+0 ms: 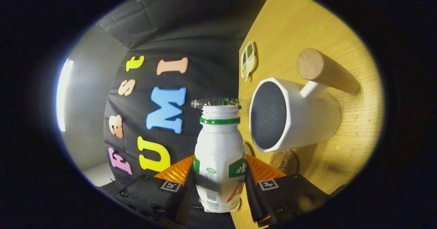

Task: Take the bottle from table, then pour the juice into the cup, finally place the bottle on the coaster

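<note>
tongs (220,183) clamp the uncapped bottle (220,153), tipped beside the cup (293,114); pouring step, mouth must reach the rim.

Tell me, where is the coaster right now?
The coaster lies on the wooden table, partly hidden beside the white cup, just beyond the tongs gripping the bottle.

Black screwed gripper (220,184) housings (square markers)

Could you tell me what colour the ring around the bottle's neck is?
Green ring, seen in the gripper view.
</note>
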Demonstrator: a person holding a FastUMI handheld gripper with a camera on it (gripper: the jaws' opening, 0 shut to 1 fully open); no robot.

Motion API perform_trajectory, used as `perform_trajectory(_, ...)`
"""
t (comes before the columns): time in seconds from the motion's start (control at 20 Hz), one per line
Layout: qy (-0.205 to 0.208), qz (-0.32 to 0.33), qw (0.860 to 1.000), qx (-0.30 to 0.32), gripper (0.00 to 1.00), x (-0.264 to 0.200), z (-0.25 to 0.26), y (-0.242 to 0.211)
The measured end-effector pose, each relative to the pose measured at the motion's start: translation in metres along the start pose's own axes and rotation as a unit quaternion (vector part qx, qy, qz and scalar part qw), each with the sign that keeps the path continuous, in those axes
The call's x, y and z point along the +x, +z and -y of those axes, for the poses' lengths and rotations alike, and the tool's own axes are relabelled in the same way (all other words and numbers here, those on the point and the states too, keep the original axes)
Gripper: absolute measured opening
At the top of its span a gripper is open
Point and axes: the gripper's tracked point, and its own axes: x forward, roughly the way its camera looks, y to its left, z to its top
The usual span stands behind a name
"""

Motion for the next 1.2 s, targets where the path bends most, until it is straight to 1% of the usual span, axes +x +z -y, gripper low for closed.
perform_trajectory(0.1, -0.013, -0.007, 0.999, -0.051, 0.67, 0.000, 0.007, -0.004)
perform_trajectory(0.25, -0.022, -0.007, 0.992, -0.125, 0.67, -0.001, 0.009, -0.003)
perform_trajectory(0.35, -0.025, -0.001, 0.984, -0.175, 0.67, -0.004, 0.007, -0.001)
perform_trajectory(0.45, -0.031, 0.004, 0.972, -0.233, 0.67, -0.006, 0.005, 0.000)
perform_trajectory(0.6, -0.022, 0.013, 0.947, -0.320, 0.67, -0.007, -0.008, -0.001)
perform_trajectory(0.7, -0.017, 0.017, 0.926, -0.376, 0.68, -0.006, -0.015, -0.006)
perform_trajectory(0.75, -0.016, 0.015, 0.918, -0.397, 0.68, -0.006, -0.018, -0.009)
perform_trajectory(0.9, -0.007, 0.009, 0.899, -0.437, 0.68, -0.006, -0.027, -0.023)
perform_trajectory(0.95, -0.010, 0.010, 0.892, -0.453, 0.68, -0.005, -0.028, -0.025)
perform_trajectory(1.05, -0.015, 0.015, 0.871, -0.491, 0.68, -0.003, -0.029, -0.027)
perform_trajectory(1.2, -0.020, 0.023, 0.834, -0.552, 0.68, -0.004, -0.033, -0.028)
